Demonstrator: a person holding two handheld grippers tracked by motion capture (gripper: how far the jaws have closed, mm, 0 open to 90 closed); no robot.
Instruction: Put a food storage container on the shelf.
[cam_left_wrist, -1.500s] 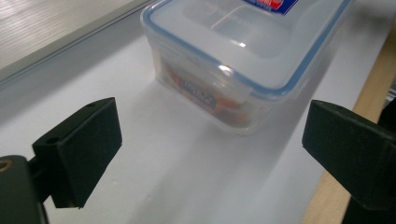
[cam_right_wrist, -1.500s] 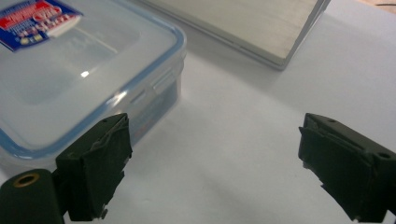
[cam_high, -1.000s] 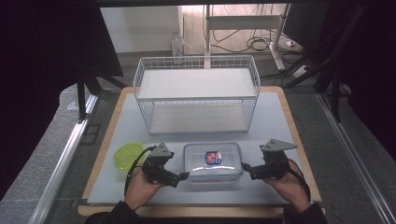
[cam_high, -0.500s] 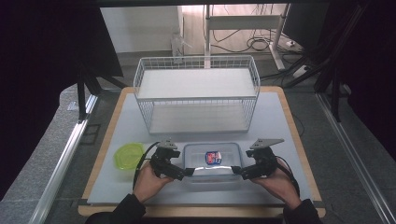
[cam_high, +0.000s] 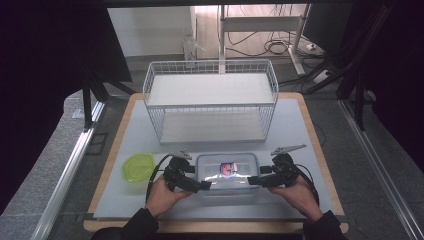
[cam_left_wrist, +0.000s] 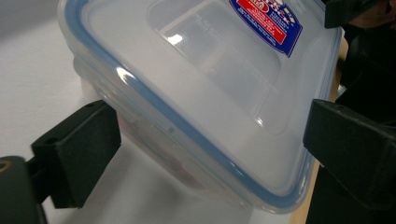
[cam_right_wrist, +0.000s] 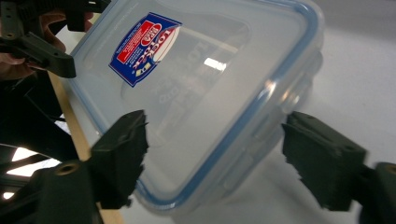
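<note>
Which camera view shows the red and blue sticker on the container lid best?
The right gripper view: there the sticker is whole, large and sharp on the lid. The left gripper view cuts it off at the top edge. In the high view it is a tiny spot.

The only print sits on a red, white and blue sticker on the clear lid of the rectangular transparent plastic food container with a blue seal rim. In the right gripper view the sticker lies upside down and tilted; its blue band carries white letters that look like "LOCK", though the rest is too small and blurred to read. Faint embossed lettering in the lid's centre panel cannot be made out. In the left gripper view the sticker's red field holds unreadable fine white print.
</note>
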